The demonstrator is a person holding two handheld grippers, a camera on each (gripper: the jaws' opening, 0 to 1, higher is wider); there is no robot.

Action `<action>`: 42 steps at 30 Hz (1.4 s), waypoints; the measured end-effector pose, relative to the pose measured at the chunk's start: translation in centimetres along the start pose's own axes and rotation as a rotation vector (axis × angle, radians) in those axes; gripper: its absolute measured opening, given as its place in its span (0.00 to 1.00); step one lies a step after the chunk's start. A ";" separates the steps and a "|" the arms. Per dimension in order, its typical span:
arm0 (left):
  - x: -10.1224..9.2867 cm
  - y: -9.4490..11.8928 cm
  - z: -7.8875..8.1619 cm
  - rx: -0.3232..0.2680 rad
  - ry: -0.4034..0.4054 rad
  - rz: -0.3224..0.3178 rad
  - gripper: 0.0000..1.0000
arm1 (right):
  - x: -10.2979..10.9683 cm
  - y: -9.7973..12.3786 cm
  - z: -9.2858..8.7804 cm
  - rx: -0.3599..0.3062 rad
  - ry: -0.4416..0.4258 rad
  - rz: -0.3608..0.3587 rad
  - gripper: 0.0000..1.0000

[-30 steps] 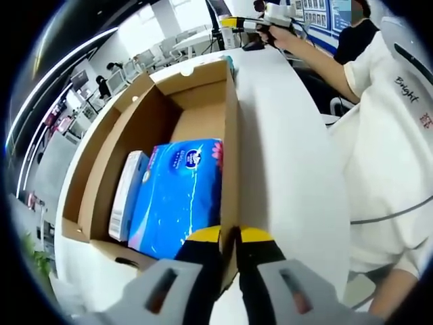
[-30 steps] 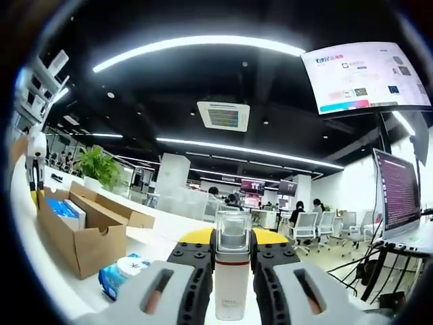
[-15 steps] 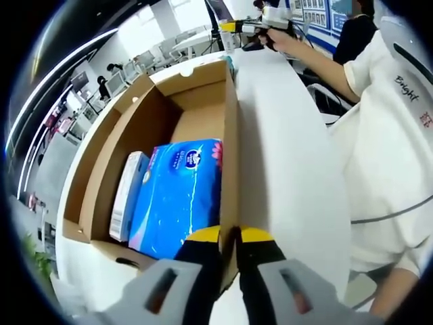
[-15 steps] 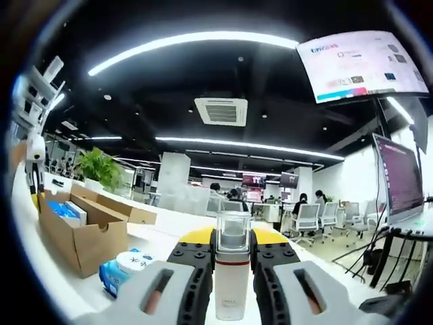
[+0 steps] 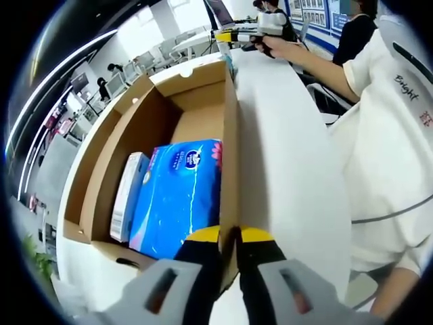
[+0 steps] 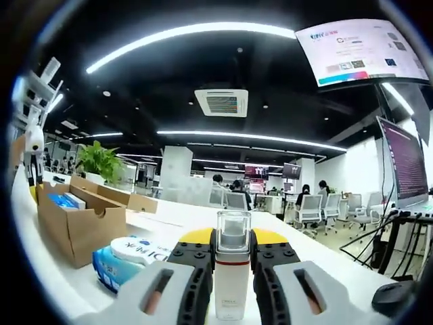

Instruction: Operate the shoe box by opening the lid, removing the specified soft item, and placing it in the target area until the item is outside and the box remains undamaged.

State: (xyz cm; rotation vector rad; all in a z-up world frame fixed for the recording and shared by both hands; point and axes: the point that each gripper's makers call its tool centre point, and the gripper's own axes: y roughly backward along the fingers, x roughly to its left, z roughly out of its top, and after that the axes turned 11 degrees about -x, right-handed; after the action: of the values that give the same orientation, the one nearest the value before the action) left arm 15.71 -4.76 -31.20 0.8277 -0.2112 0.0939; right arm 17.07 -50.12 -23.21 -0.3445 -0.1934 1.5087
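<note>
Since the earlier frames the right gripper [image 6: 232,254] has tilted down slightly: in the right gripper view the soft pack [image 6: 126,259] now sits larger and nearer the jaws, and a dark mouse [image 6: 391,298] has entered at lower right. In the left gripper view, the right gripper [image 5: 237,32] at the far end of the desk [image 5: 291,162] has shifted a little to the left; the box has not moved.

Left gripper [image 5: 230,235]: jaws clenched on the near right wall of the open box [image 5: 230,135], one jaw inside, one outside. Inside the box, a blue pack [image 5: 177,196] lies flat against that wall, with a white carton [image 5: 127,195] just to its left. The far part of the box floor is bare cardboard. The lid flap stands open on the left.

Right gripper: jaws closed on a white bottle [image 6: 231,274] with a clear cap, held upright between the jaws.

The soft pack, blue with a white oval label, lies on the desk outside the box [image 6: 80,220], just beside its near corner. The left gripper [image 6: 32,152] stands at the far end of the box. A person in a white shirt [image 5: 385,156] stands at the right of the desk.
</note>
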 end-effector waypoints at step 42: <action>0.0 0.0 0.1 0.000 -0.006 0.006 0.08 | -0.2 0.9 -1.7 0.110 -0.047 -0.017 0.42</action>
State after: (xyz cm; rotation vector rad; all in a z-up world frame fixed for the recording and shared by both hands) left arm 15.66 -4.79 -31.16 0.8273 -0.2194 0.0974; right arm 16.76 -50.49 -25.07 -0.2192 -0.1487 1.5049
